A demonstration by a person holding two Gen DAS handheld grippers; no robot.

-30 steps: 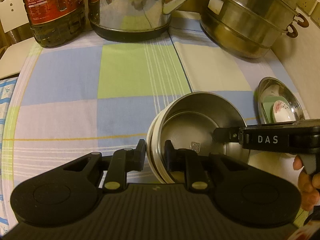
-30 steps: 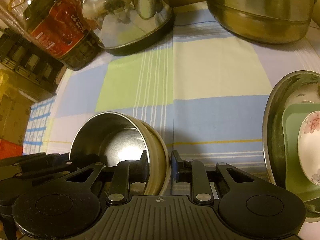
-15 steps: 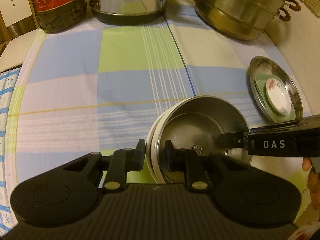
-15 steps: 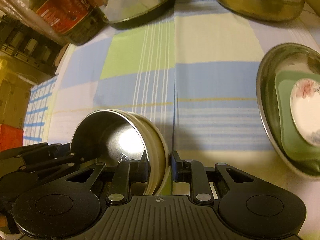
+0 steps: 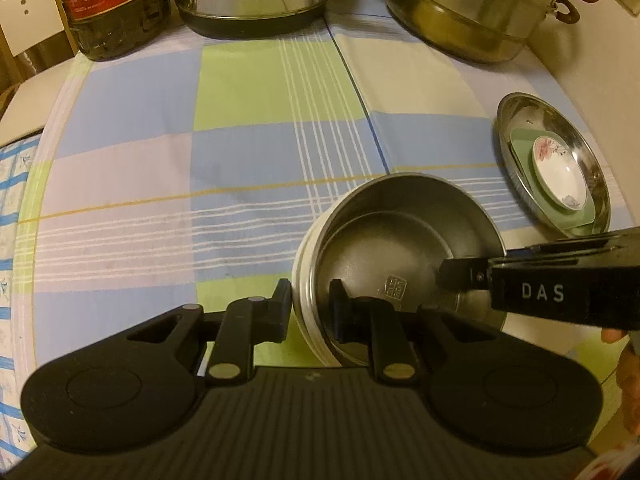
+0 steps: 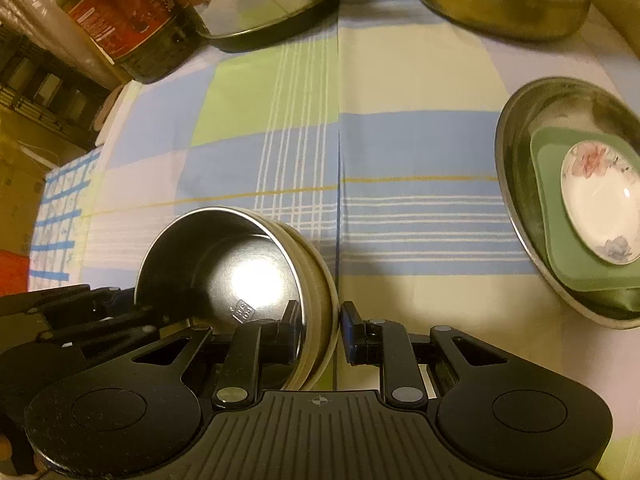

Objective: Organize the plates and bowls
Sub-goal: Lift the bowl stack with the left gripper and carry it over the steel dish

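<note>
Checked cloth in blue, green and cream covers the counter (image 5: 256,168), with an oil bottle (image 5: 112,4), a kettle (image 5: 256,0) and a steamer pot (image 5: 480,8) standing along the back.

Near the front edge a steel bowl (image 5: 400,248) is gripped from both sides. The left gripper (image 5: 310,312) is clenched on its near-left rim, one finger outside the cream-coloured outer wall and one inside. The right gripper (image 6: 320,320) clamps the opposite rim the same way. The bowl looks tilted, and I cannot tell whether it is clear of the cloth.

It should handle as stiff and light, not fragile, but its polished wall is likely slippery, so the rim pinched between the pads is the sensible hold, and two opposite holds should keep it from swinging.

At the right, well apart from the bowl, a steel plate (image 6: 560,200) holds a green dish (image 6: 548,216) with a small flowered saucer (image 6: 600,208) on it.

From the left wrist, the right gripper reaches in from the side and a bit of the hand (image 5: 628,364) behind it shows. The right wrist gives the plate stack large and clear, and a bright glare on the bowl's floor.
</note>
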